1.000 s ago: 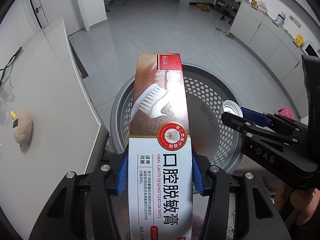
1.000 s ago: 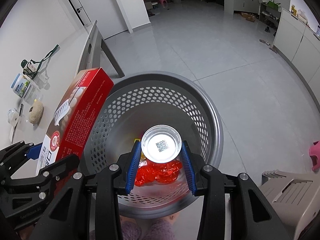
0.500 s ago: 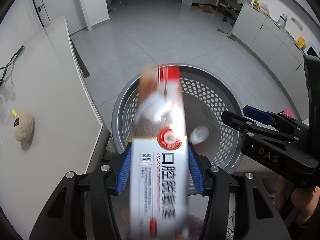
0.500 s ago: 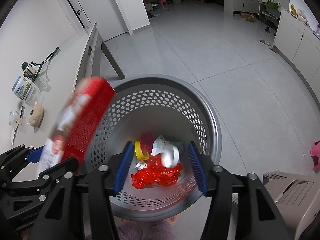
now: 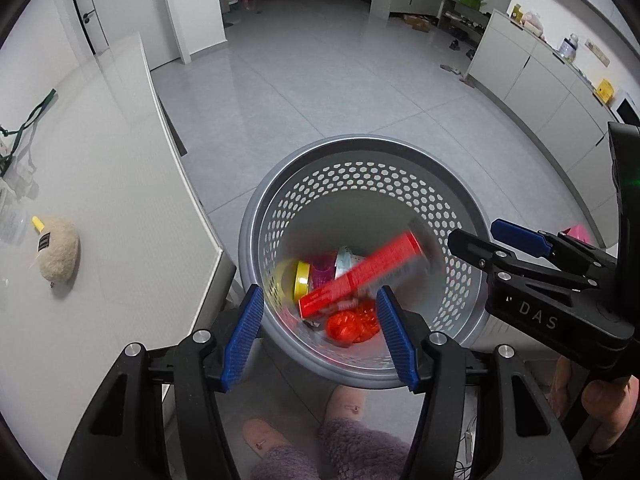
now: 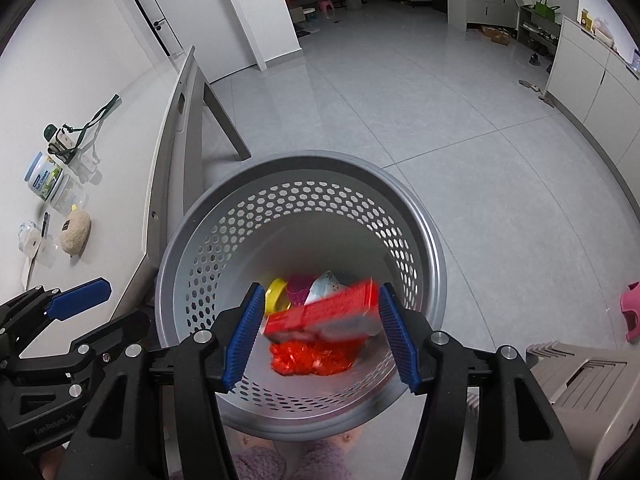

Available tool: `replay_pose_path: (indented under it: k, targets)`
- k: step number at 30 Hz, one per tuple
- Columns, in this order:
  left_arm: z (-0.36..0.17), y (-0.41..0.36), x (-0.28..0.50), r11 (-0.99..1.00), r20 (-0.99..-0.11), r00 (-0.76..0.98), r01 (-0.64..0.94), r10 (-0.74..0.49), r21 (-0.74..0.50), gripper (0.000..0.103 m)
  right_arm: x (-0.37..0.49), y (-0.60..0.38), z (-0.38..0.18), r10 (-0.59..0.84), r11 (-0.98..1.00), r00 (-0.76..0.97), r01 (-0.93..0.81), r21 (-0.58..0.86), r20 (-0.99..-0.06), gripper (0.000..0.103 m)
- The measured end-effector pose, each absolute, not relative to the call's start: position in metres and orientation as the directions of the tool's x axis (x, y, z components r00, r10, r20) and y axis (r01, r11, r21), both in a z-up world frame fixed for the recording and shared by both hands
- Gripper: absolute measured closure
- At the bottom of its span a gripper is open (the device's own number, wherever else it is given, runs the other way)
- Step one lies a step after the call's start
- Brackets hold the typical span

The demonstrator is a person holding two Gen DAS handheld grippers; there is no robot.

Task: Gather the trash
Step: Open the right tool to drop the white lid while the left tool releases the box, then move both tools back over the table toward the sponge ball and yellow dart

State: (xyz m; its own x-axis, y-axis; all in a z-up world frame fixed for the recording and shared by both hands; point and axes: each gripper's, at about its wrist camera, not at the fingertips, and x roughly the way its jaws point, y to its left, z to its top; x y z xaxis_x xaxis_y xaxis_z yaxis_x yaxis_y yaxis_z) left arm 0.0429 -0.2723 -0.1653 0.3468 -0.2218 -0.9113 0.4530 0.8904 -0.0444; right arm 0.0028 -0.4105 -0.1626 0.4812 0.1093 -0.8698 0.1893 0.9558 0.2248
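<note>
1. The grey perforated bin [image 5: 400,152] stands on the floor at lower centre of both views, beside the white worktop [image 5: 100,184] on the left.
2. The left gripper [image 5: 320,332] hangs over the bin with its jaws apart and nothing between them; they have just been opening.
3. The red box [image 5: 360,276], blurred, lies slanted inside the bin on top of the other trash.
4. The right gripper [image 6: 320,332] is also over the bin, jaws apart and empty, just opened.
5. Under the box sit a red wrapper [image 6: 308,358], a yellow lid [image 5: 302,284] and a white cup [image 6: 326,284].
6. A beige plush [image 5: 58,254] lies on the worktop at the left.
</note>
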Motion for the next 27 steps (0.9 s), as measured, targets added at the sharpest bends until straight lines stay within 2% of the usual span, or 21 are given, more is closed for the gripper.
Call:
replay_pose_path:
  k: [11,14,19,27]
  targets:
    - [-0.151,-0.263,0.041,0.906,-0.901,0.375,0.421,-0.218,-0.044,0.045,0.006,-0.404,-0.153,0.124,0.96,0.484,0.161,0.228,-0.866,0.046]
    - [-0.144,-0.257,0.042,0.915,-0.894,0.385,0.399,-0.228,-0.061,0.04,0.008,-0.402,-0.146,0.131,0.963,0.491,0.144,0.228,-0.861,0.046]
    - [-0.128,-0.244,0.046,0.933,-0.877,0.43,0.356,-0.214,-0.053,0.04,0.015,-0.397,-0.134,0.15,0.966,0.509,0.107,0.235,-0.847,0.044]
    - [-0.099,-0.197,0.048,0.972,-0.849,0.508,0.232,-0.147,-0.03,0.031,0.033,-0.37,-0.118,0.196,0.969,0.515,0.028,0.244,-0.834,0.04]
